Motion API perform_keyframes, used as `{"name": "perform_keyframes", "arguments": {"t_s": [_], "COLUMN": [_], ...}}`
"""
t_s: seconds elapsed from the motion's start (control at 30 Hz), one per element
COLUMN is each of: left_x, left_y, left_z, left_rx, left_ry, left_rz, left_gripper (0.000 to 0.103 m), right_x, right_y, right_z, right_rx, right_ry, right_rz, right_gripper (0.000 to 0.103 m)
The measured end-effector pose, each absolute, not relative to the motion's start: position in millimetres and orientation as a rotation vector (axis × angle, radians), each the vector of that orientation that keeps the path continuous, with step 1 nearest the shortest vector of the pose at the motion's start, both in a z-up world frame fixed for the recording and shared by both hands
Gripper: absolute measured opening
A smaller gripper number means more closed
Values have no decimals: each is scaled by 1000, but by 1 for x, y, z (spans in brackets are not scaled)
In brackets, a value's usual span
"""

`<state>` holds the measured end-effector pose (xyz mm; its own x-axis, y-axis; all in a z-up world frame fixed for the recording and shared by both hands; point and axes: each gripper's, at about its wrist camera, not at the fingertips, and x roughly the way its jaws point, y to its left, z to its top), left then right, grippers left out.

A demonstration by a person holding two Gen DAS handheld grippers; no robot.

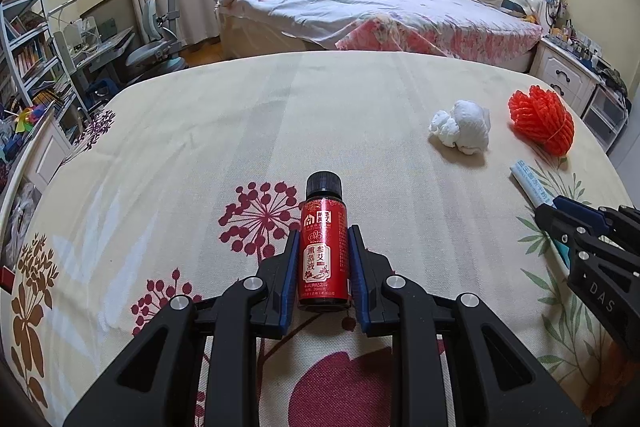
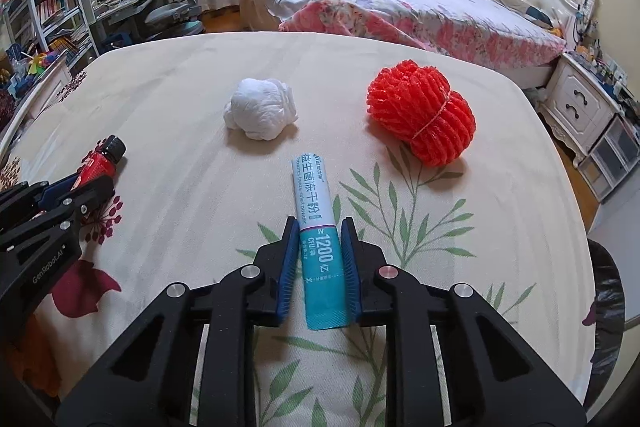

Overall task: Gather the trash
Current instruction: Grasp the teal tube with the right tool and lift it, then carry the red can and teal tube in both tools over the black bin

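Observation:
My left gripper [image 1: 323, 239] is shut on a small red-labelled bottle [image 1: 323, 251] with a black cap, lying on the floral tablecloth [image 1: 200, 131]. My right gripper [image 2: 319, 231] is shut on a teal and white sachet [image 2: 318, 239] that lies flat on the cloth. A crumpled white tissue [image 2: 260, 115] and a red foam fruit net [image 2: 422, 115] lie beyond the sachet; both also show in the left wrist view, the tissue [image 1: 462, 129] and the net [image 1: 542, 121]. The left gripper and bottle [image 2: 102, 157] appear at the left of the right wrist view.
The table's far edge [image 1: 320, 57] faces a bed [image 1: 380, 11]. A white nightstand [image 2: 580, 107] stands to the right, a desk with chair [image 1: 156, 47] and bookshelves [image 1: 28, 51] to the left. A dark bag or bin edge [image 2: 608, 307] shows by the table's right side.

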<state>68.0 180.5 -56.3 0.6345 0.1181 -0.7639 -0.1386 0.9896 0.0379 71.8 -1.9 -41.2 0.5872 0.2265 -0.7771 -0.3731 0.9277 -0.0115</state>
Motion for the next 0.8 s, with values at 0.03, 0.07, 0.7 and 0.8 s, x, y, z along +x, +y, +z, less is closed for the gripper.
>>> {"name": "perform_keyframes", "arguments": {"t_s": [0.03,0.07,0.7,0.8], "left_x": [67,66,42,40], "left_y": [179,178,115,99], "left_z": [-56,-56,-49,-48], "left_rx": [-23,-21,29,43], "left_ry": [869,867,829,824], "left_rz": [146,142,16,-13], "left_gripper": [25,25,25,25], "right_x": [70,68,29,25], "right_y": [-3,-5,-68,-82], "right_z": [-41,-41,-41,-40], "right_rx": [-181,-178,-87,-68], "right_ry": [877,878,871,864], "right_rz": [350,349,263,241], "right_gripper": [20,20,18,18]}}
